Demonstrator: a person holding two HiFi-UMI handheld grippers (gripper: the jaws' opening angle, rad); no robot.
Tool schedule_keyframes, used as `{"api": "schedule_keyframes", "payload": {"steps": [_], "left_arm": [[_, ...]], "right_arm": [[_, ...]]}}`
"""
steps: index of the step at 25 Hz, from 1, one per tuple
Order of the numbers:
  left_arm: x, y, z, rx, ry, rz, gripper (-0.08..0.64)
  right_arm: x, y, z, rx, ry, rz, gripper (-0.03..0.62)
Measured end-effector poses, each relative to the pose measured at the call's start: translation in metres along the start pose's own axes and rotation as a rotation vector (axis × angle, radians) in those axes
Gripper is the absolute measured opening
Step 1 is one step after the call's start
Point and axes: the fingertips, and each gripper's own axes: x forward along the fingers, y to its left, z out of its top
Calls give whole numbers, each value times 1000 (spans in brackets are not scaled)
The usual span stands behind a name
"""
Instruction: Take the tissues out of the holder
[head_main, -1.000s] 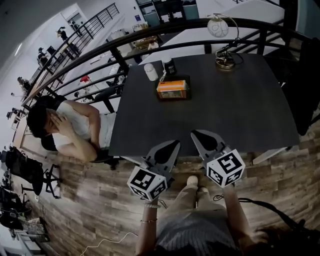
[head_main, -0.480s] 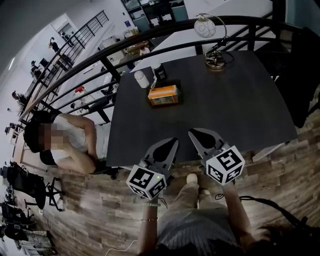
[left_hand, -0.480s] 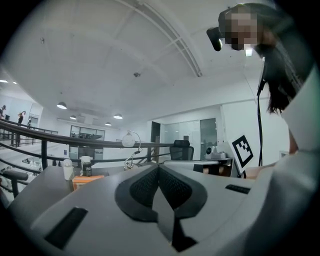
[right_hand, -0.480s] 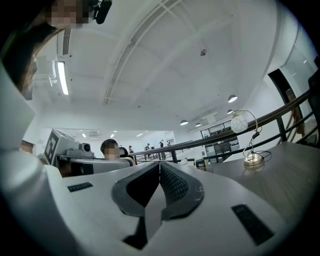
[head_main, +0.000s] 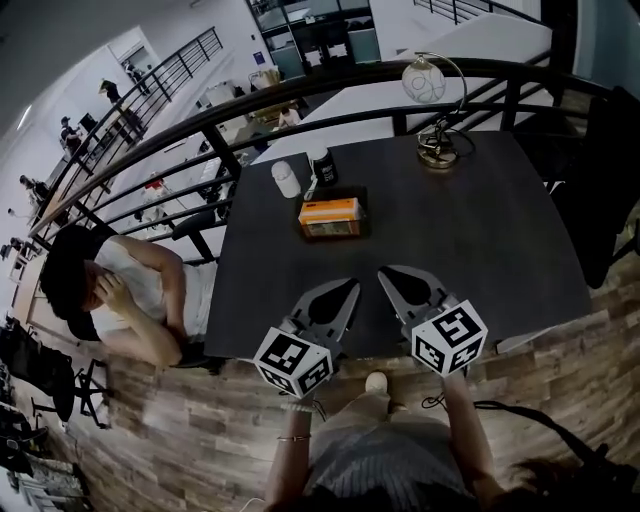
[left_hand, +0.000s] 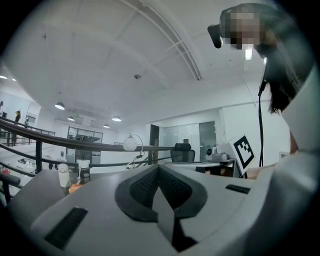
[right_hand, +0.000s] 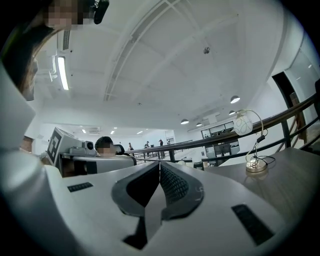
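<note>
A mezzanine's black railing (head_main: 350, 72) curves behind a dark table (head_main: 480, 240). A person (head_main: 110, 285) sits off its left edge. At the near edge, the left gripper (head_main: 351, 286) and right gripper (head_main: 385, 272) hover side by side, each with jaws pressed together on nothing. A globe lamp (head_main: 432, 110) stands far right. The tissue holder (head_main: 333, 237), with its orange tissues (head_main: 329, 208), sits far centre, with bare tabletop between it and the grippers. A white bottle (head_main: 286, 179) and a dark jar (head_main: 322, 165) stand just behind it.

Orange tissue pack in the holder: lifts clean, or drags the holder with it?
Probably light and soft, so the orange tissue pack may dent under the jaws. The dark holder sits low and flat on the table: unlikely to tip, but it may slide or come up too.
</note>
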Motion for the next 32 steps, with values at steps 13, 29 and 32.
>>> {"api": "schedule_keyframes", "payload": {"steps": [13,29,32], "left_arm": [[44,64,0,-11,-10,-59,8],[47,106,-27,-105,5,-57,8],[45,122,-30,-105,11,-18,8]], "right_arm": [[57,-44,2,-6,14,-49,14],[99,-60,-8,-11,87,-59,14],[117,-63,-6,-22,99,-19,14]]}}
